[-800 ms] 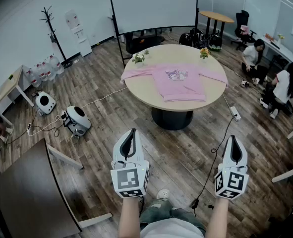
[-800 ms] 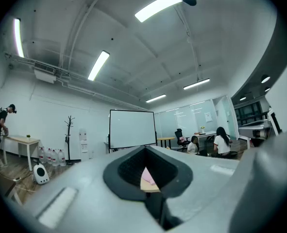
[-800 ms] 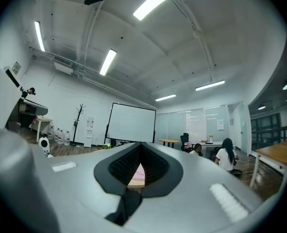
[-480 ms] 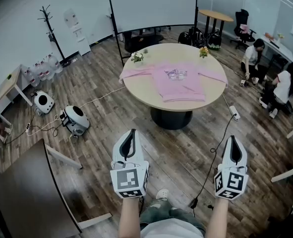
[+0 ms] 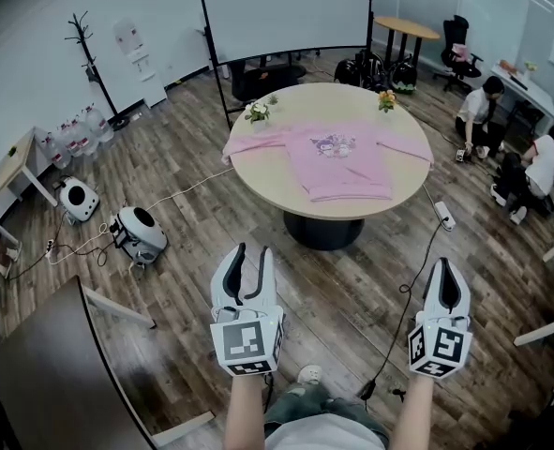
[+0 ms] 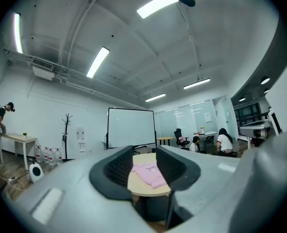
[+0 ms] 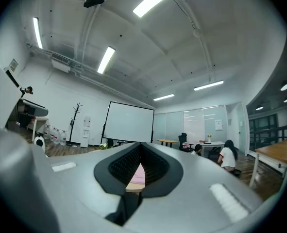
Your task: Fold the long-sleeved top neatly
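A pink long-sleeved top (image 5: 337, 157) with a small print on the chest lies flat on the round beige table (image 5: 277, 172), sleeves spread left and right. Both grippers hang over the wood floor, well short of the table and apart from the top. My left gripper (image 5: 251, 251) is open, nothing between its fingers. My right gripper (image 5: 444, 265) is shut and empty. In the left gripper view, the top (image 6: 150, 174) and table (image 6: 143, 187) show far off through the gap of the left gripper (image 6: 144, 171). In the right gripper view only a pink sliver of the top (image 7: 139, 174) shows between the jaws of the right gripper (image 7: 139, 166).
Two small flower pots (image 5: 258, 111) (image 5: 386, 99) stand at the table's far edge. A projection screen (image 5: 286, 12) stands behind it. Two white machines (image 5: 138, 232) (image 5: 75, 198) and cables (image 5: 412, 289) lie on the floor. A dark table (image 5: 52, 373) is at lower left. People (image 5: 539, 162) sit at the right.
The left gripper's jaws, closed together in the earlier frames, have parted. The right gripper stays shut in the same place. The top has not moved.
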### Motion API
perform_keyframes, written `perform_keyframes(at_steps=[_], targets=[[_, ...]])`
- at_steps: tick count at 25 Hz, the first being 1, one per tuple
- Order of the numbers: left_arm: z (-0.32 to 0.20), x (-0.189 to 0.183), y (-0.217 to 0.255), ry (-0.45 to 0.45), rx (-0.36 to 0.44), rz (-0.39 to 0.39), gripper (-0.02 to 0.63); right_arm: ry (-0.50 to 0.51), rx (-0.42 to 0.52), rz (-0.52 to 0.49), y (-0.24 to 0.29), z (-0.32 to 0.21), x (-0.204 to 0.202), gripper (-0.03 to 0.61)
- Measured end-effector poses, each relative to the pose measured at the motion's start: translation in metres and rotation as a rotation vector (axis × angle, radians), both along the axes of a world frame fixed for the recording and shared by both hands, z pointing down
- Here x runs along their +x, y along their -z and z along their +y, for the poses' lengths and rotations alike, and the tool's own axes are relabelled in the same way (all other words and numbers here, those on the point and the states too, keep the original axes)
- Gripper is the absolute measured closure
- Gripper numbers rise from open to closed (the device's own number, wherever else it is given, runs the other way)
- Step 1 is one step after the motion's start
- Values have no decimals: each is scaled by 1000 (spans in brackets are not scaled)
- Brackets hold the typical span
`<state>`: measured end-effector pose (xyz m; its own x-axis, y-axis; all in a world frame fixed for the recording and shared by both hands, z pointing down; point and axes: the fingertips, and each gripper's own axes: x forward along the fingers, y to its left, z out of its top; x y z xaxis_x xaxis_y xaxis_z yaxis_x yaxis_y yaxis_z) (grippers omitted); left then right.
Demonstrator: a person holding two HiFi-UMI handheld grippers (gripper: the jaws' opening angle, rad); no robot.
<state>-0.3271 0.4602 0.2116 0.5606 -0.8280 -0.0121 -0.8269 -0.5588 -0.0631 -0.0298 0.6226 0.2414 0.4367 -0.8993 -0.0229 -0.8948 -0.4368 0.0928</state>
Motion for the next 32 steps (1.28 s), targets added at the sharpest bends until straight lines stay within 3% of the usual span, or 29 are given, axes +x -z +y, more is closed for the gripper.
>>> perform_keyframes(at_steps=[5, 8, 16, 23, 32], targets=[[-31, 6, -1, -11, 8, 3, 201, -32, 25, -39, -4, -20, 10, 549], [-46, 8, -2, -9, 9, 3, 162, -34, 22, -54, -7, -31, 12, 465], [-77, 21, -13, -6, -24, 5, 152, -30, -18, -59, -17, -59, 22, 358], [-111, 49, -22, -2, -44, -1, 150, -24, -26, -76, -24, -96, 54, 350], [-174, 118, -18, 44, -44, -13, 150, 39, -26, -106, -26, -178, 133, 364]])
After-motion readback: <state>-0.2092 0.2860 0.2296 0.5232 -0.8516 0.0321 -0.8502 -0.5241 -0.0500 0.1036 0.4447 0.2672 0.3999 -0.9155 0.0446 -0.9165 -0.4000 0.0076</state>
